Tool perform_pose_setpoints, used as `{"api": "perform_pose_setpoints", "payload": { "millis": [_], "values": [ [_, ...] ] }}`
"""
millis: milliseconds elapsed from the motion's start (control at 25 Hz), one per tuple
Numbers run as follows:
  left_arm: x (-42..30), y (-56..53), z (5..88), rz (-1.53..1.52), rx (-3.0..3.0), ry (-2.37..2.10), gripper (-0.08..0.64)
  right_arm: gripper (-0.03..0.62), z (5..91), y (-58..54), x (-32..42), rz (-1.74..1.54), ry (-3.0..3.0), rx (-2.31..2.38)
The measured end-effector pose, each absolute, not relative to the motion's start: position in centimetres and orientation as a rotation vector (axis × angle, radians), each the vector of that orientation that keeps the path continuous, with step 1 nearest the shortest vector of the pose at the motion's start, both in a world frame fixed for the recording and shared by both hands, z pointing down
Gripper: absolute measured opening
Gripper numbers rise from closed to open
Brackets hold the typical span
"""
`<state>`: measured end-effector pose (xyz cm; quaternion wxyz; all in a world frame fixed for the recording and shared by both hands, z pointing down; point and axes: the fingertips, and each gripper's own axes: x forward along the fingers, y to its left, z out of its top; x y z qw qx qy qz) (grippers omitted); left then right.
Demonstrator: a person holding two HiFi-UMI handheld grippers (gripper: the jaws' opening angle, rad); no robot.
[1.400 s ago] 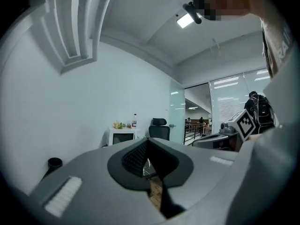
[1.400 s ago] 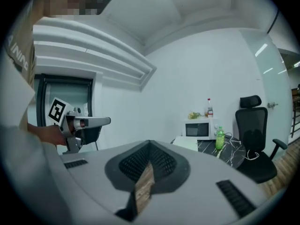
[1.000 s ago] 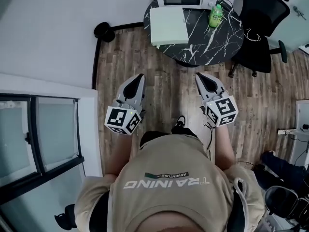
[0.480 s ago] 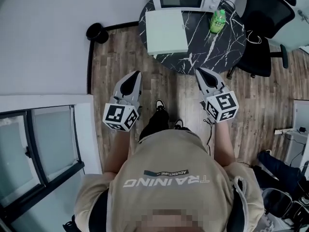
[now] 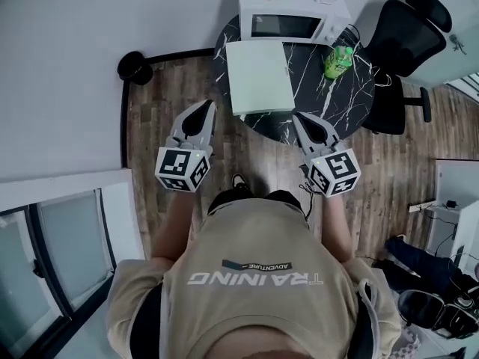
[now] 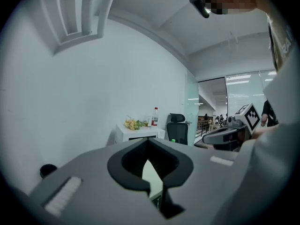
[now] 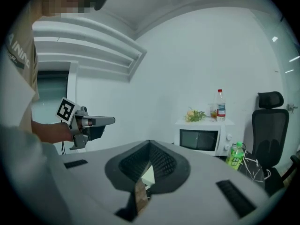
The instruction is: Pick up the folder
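The left gripper (image 5: 206, 106) and the right gripper (image 5: 298, 117) are both seen with jaws pressed fully together, and nothing is held in either. In each gripper view only a sliver of pale surface is seen through the gap behind the closed tips.

Just ahead of the two tips, and between them, the folder (image 5: 260, 77) is laid flat on the black marble table (image 5: 340, 99). Its near edge is set at the table's near rim. Whether that edge overhangs the rim cannot be told.

Beyond the folder a microwave (image 5: 281, 26) is placed. Ahead of the right gripper and to its right a green bottle (image 5: 337, 61) is stood, near the folder but apart from it.

Several faults can be foreseen. If the folder is met with closed jaws, it is likely to be pushed along the smooth top toward the microwave rather than gripped. If a lower jaw is not slid under the near edge, only the top cover may be pinched and the folder may fall open. If the right gripper is swung wide, the bottle may be knocked over.
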<state>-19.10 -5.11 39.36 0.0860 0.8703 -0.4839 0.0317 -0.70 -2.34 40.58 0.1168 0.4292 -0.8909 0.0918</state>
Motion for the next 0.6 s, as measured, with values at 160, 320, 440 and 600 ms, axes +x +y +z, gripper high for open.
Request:
{"api": "perform_pose_setpoints", "payload": {
  "millis": [160, 320, 440, 600],
  "values": [
    [-20.2, -7.3, 40.3, 0.096, 2.579, -1.413, 0.002, 0.008, 41.2, -3.7, -1.8, 0.266, -2.568, 1.263],
    [-20.3, -8.7, 40.9, 0.095, 2.574, -1.387, 0.002, 0.008, 41.6, -5.0, -1.4, 0.289, -2.55, 1.28],
    [-19.8, -9.8, 41.4, 0.095, 2.569, -1.379, 0.002, 0.008, 42.0, -5.9, -0.8, 0.298, -2.54, 1.287],
    [-18.7, -11.3, 42.0, 0.127, 2.553, -1.384, 0.002, 0.008, 43.0, -7.7, 0.3, 0.332, -2.547, 1.278]
  ]
}}
